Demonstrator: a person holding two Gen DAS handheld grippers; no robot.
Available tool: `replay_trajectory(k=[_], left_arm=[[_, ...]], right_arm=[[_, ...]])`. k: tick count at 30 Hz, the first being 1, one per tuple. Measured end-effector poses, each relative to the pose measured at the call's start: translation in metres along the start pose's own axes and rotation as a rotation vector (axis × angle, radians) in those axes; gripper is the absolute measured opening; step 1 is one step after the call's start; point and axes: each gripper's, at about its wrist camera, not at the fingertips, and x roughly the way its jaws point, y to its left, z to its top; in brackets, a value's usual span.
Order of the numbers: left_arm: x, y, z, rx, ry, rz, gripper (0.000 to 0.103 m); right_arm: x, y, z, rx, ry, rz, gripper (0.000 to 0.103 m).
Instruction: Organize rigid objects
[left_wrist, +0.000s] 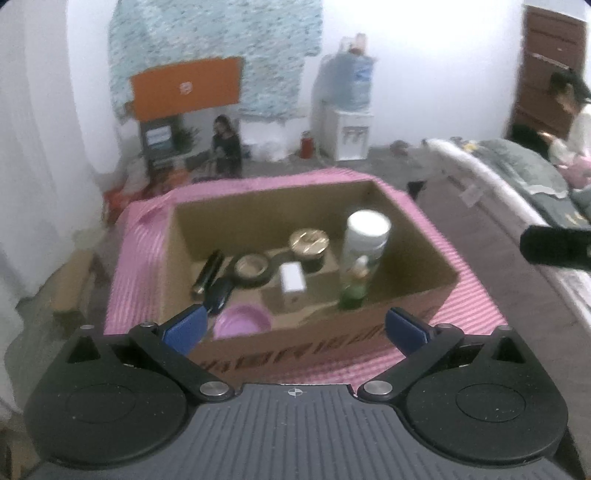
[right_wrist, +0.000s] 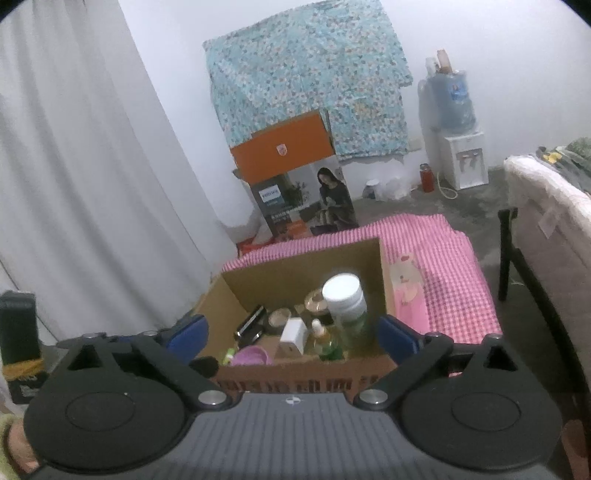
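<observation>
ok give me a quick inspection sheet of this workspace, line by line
surface: pink checked cloth over a low table, carrying the box.
job's things: open cardboard box holds a white-capped bottle, small green bottle, gold-lidded jar, tape roll, white block, purple bowl, dark slim items.
clutter: nothing seen on the cloth outside the box.
grippers: left hand-held gripper open and empty; right hand-held gripper open and empty; both in front of the box.
cables: white cord on the floor by the water dispenser.
surroundings: curtain, printed carton, bed at right, a person seated there.
</observation>
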Motion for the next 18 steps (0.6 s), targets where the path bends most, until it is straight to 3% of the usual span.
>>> replay_trajectory(k=[9, 18], left_arm=[[0.017, 0.041, -0.019, -0.158, 0.108, 0.065, 0.103], [0.028, 0.041, -0.019, -0.136, 0.09, 0.184, 0.103]], right_arm=[[0.045, 0.02, -0.041, -0.019, 0.043, -0.11, 0.103], [0.095, 0.032, -0.052, -0.076, 0.149, -0.209, 0.103]])
